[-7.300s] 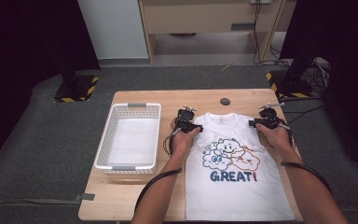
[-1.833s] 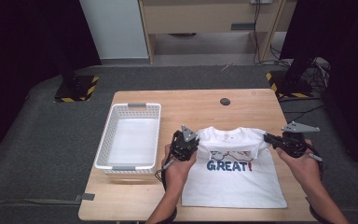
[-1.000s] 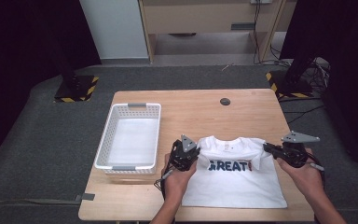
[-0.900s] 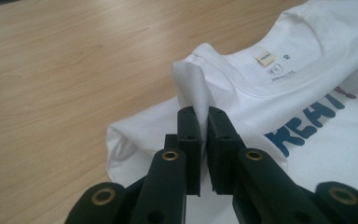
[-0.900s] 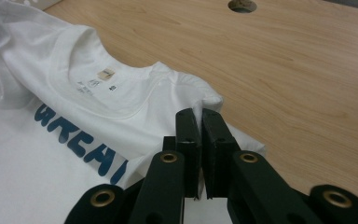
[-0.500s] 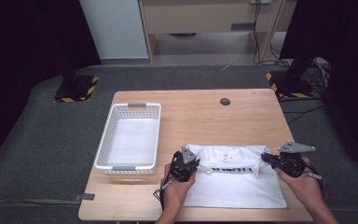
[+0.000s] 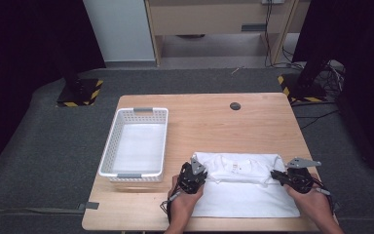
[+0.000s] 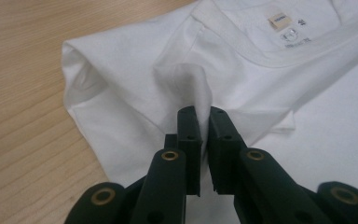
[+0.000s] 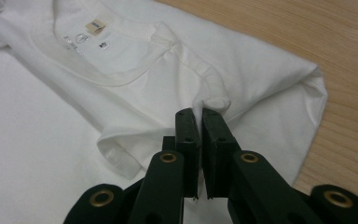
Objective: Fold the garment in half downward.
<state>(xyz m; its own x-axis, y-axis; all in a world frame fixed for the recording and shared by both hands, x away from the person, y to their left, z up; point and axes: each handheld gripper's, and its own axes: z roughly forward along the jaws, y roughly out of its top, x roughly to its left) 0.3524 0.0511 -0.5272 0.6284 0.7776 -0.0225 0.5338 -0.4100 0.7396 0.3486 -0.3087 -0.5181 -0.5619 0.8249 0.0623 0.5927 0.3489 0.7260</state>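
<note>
So the shirt [image 7: 243, 187] is lying on the near right part of the desk [image 7: 209, 122], white, with its top half folded down toward the person so the inside of the collar faces up. The neck label [image 8: 278, 21] is there in both gripper views, but the print on it is way too small to read. The chest graphic is hidden under the fold.

Left tongs [image 8: 204, 122] are pinched closed on a little raised tuft of shirt fabric near the left shoulder; the cloth bunches up between the jaws. Right tongs [image 9: 200, 120] are doing the same thing on a small pucker by the right shoulder seam, jaws almost together with fabric between them. In the high view the left tongs [image 7: 193, 174] and right tongs [image 7: 278, 176] sit at the two ends of the folded edge, though from up there the jaws are too small to judge.

The near edge of the shirt is partly covered by the hands [image 7: 182, 204], and the forearms are cut off by the bottom of the frame.

Basket [image 7: 108, 156] sits just left of the shirt, not touching it.
</note>
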